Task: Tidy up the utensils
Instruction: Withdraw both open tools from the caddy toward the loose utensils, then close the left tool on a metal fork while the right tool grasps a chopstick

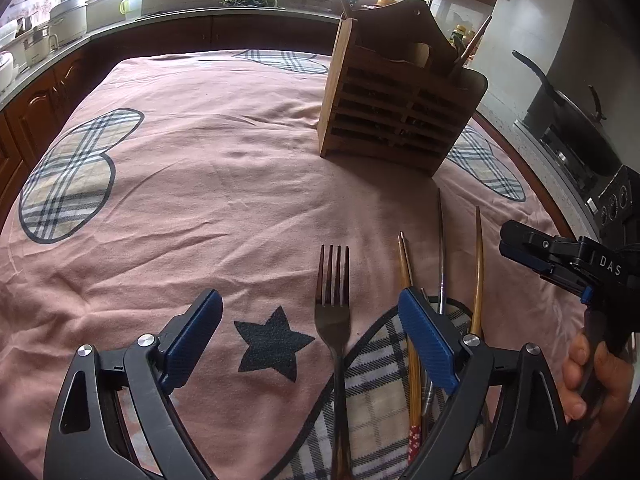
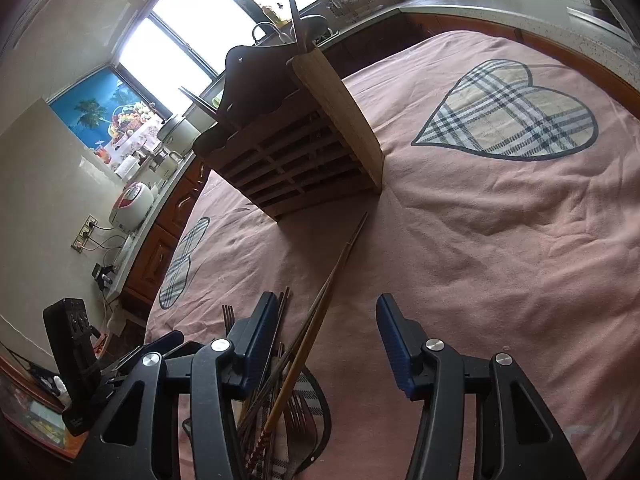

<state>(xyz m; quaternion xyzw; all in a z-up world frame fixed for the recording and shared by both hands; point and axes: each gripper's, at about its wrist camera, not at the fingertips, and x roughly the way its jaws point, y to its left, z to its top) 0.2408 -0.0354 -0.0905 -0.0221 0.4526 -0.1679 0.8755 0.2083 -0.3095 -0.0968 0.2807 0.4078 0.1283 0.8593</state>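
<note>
Pink cloth (image 1: pixel 248 168) with plaid hearts and a dark star covers the desk, and on it a slatted wooden utensil holder (image 1: pixel 396 116) stands upright, a few handles poking from its top. Nearer than the holder, a metal fork (image 1: pixel 335 312) lies flat on the cloth, tines pointing toward the holder. Just beside the fork, on the side away from the star, lie several chopsticks (image 1: pixel 408 292), roughly parallel and also pointing toward the holder; some are bamboo, at least one is metal.

The left gripper (image 1: pixel 310 340) hangs low over the fork with its fingers spread wide, one on either side of the fork and gripping nothing. The right gripper (image 2: pixel 326 340) hovers over the far edge of the chopstick bundle, a hand (image 1: pixel 592 380) on its grip. Its fingers stand partly apart with nothing pressed between them; the chopsticks pass just beside and under the inner finger (image 2: pixel 260 332), and I cannot tell whether it touches them.
</note>
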